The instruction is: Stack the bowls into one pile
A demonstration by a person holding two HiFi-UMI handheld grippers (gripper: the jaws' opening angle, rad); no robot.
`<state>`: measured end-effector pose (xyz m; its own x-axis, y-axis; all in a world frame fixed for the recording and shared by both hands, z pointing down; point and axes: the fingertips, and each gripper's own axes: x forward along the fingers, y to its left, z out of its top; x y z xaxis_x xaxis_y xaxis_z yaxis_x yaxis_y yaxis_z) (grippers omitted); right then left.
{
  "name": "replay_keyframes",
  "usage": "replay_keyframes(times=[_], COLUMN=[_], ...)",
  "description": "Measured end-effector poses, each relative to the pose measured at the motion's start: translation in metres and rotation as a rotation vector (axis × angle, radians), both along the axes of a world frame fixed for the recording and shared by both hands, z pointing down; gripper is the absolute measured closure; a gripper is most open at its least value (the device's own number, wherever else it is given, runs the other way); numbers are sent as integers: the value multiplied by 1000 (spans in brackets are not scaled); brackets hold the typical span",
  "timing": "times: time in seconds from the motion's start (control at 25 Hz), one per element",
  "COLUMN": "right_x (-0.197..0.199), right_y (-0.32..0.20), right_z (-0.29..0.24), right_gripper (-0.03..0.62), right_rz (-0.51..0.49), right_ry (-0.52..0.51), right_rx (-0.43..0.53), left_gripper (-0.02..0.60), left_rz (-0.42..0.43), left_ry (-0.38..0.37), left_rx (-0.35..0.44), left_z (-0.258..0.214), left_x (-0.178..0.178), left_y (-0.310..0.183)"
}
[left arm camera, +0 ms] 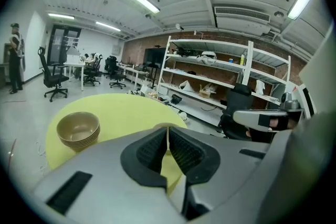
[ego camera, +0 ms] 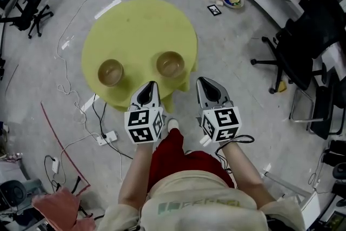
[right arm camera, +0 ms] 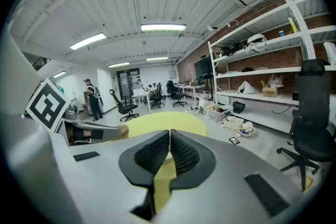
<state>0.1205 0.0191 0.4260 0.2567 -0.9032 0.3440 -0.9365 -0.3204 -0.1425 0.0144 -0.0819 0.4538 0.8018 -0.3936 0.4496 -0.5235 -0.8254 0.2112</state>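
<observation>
Left gripper [ego camera: 150, 86] jaws pressed together, gripping nothing; right gripper [ego camera: 205, 83] same. Nested bowl pile [ego camera: 111, 72] and second bowl [ego camera: 171, 64] apart on yellow table [ego camera: 140, 24].

Worktop [ego camera: 140, 24]: round, yellow-green, standing on a grey floor [ego camera: 238, 62].

Carrying two items, both sitting upright toward its near edge and well apart from each other.
1. Stack of tan bowls [ego camera: 111, 72], nesting together, sitting by the near-left edge.
2. Second tan bowl [ego camera: 170, 64], sitting by the near-right edge.
</observation>
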Motion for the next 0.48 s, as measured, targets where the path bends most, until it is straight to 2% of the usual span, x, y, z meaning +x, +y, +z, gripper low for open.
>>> replay_keyframes(times=[0.48], right_x=[7], right_y=[-49], right_z=[3], right_gripper=[557], right_rz=[9], right_ry=[18], right_rx=[-15], left_gripper=[555], left_rz=[59], left_ry=[2], left_rx=[-57], left_z=[21], left_x=[14], left_y=[-35])
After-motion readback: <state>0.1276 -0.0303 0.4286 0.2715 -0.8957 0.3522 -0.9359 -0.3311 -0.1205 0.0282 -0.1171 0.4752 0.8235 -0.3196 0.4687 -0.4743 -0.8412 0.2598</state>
